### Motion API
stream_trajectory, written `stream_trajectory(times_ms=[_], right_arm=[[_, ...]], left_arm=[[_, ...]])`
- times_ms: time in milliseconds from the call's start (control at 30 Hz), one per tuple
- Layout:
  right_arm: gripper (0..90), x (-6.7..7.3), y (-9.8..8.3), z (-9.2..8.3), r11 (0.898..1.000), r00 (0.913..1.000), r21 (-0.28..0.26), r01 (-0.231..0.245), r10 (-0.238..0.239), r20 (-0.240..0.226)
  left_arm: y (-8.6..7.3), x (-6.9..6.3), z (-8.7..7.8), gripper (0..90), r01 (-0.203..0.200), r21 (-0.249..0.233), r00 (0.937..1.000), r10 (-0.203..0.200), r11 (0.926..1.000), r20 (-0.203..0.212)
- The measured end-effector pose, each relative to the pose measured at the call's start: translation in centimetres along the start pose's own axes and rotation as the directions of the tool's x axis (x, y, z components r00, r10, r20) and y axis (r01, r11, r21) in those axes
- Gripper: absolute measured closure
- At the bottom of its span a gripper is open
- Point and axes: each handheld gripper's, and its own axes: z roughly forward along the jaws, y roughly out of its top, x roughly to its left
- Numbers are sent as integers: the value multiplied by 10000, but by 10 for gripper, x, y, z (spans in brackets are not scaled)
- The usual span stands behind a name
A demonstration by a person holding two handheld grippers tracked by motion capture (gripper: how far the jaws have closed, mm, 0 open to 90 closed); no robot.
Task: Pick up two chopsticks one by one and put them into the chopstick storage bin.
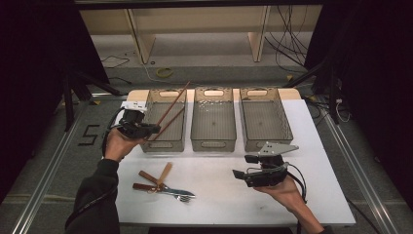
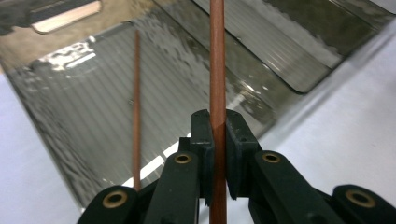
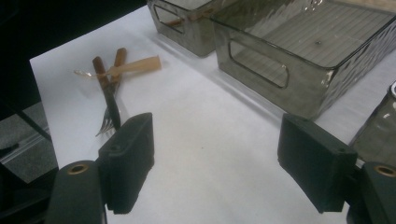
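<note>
Pinching one chopstick (image 2: 217,70) near its lower end in left gripper (image 1: 155,128), left of centre, over the left bin (image 1: 181,105); light, stiff, slick (twisting likely). Right gripper (image 1: 242,166) gaping wide, holding nothing.

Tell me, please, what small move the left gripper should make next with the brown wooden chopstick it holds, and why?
Probably lower it and open the jaws. The left gripper is shut on a brown wooden chopstick slanting above the leftmost smoky clear plastic bin, where a second chopstick already lies. The open right gripper faces the wooden-handled cutlery pile left on the table.
</note>
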Motion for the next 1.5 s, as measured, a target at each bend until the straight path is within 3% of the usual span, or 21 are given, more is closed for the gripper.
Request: stream_trajectory(times_ms=[300, 467, 867, 1200, 1267, 1333, 1500], right_arm=[[275, 6, -3, -4, 9999, 9999, -96, 54, -56, -108], [274, 9, -4, -7, 9998, 9998, -92, 192, -193, -79], [274, 10, -7, -7, 9998, 9997, -6, 181, -181, -169], [274, 11, -7, -7, 9999, 9996, 0, 162, -162, -222], [274, 11, -7, -7, 9998, 9995, 47, 196, -194, -238], [274, 11, -7, -7, 9997, 9994, 27, 223, -222, -250], [274, 10, -7, -8, 9999, 9997, 0, 135, -135, -220]], left_arm=[[2, 26, 14, 832, 684, -41, 9961, -686, 9976, -553], [-1, 34, 24, 831, 944, 141, 9931, -931, 9954, -706], [-8, 36, 39, 830, 1285, 537, 9885, -1235, 9903, -878], [-9, 38, 48, 813, 1676, 683, 9798, -1585, 9835, -1217], [-8, 39, 48, 690, 1941, 650, 9739, -1843, 9788, -1326], [-8, 39, 47, 611, 2034, 487, 9725, -1960, 9779, -1258], [-8, 35, 39, 417, 2043, 353, 9764, -2011, 9783, -790]])
